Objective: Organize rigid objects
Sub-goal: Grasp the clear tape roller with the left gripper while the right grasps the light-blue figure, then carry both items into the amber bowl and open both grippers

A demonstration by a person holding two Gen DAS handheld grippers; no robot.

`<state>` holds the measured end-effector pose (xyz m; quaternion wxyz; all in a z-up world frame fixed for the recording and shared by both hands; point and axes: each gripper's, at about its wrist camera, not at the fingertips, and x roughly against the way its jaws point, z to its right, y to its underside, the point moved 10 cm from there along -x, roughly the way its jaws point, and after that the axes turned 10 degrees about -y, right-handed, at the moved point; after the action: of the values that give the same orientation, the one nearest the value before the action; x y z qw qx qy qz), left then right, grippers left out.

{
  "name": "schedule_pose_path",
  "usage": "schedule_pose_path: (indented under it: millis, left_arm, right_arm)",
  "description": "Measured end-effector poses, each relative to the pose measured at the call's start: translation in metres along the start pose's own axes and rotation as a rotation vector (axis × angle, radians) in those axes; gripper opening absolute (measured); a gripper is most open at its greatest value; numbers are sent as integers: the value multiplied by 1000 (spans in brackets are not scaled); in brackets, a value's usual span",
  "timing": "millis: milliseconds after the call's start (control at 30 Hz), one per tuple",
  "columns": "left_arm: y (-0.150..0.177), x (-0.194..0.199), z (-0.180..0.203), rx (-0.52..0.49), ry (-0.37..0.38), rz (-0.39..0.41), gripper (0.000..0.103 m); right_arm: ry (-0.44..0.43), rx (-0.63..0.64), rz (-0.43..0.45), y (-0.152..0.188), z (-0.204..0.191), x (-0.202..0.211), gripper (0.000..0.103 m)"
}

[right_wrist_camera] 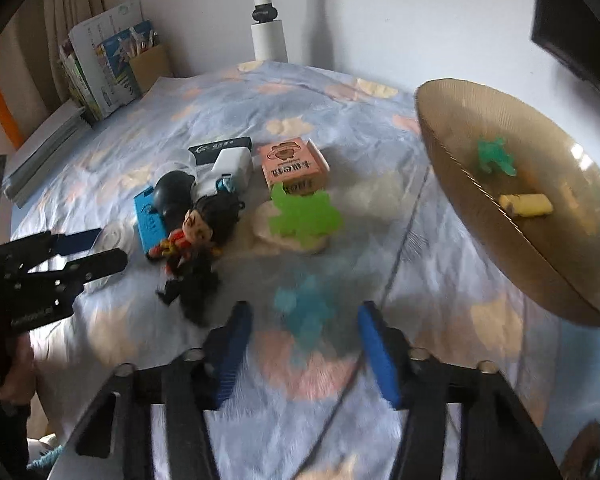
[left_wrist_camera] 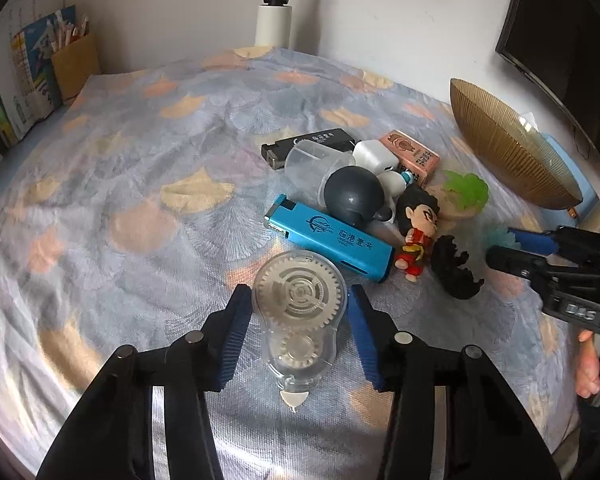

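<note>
My left gripper [left_wrist_camera: 298, 300] is open, its blue pads on either side of a clear correction-tape dispenser [left_wrist_camera: 298, 316] lying on the patterned cloth. Beyond it lie a blue lighter [left_wrist_camera: 332, 240], a dark round ball [left_wrist_camera: 354, 196], a black lighter [left_wrist_camera: 312, 142], a pink box [left_wrist_camera: 414, 154], a red-clad figurine [left_wrist_camera: 416, 232] and a black hair piece [left_wrist_camera: 454, 268]. My right gripper [right_wrist_camera: 304, 312] is open over a blurred light-blue translucent piece [right_wrist_camera: 306, 312] on the cloth. The brown bowl [right_wrist_camera: 476, 216] at right holds a green piece [right_wrist_camera: 494, 156] and a yellow piece [right_wrist_camera: 526, 204].
A green piece [right_wrist_camera: 304, 216] rests on a pale disc before the pink box [right_wrist_camera: 292, 166]. A white pole [left_wrist_camera: 275, 20] stands at the back wall. Books and a cardboard holder [left_wrist_camera: 74, 64] stand at the back left. A dark monitor [left_wrist_camera: 560, 40] is at the right.
</note>
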<state>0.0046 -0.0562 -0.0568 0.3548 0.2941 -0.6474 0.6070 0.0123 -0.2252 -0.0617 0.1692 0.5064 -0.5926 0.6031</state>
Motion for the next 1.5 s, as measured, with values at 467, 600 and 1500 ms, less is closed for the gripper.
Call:
schedule_pose_path:
  millis: [467, 600, 1500]
  left_arm:
    - [10, 13, 0, 65, 6, 8, 46]
    - [17, 12, 0, 67, 3, 5, 46]
    - [-172, 99, 127, 33, 246, 266, 46]
  right_arm:
    - [-66, 145, -39, 51, -49, 25, 32]
    - [-80, 124, -36, 59, -46, 24, 32]
    - [240, 80, 261, -36, 56, 169, 28]
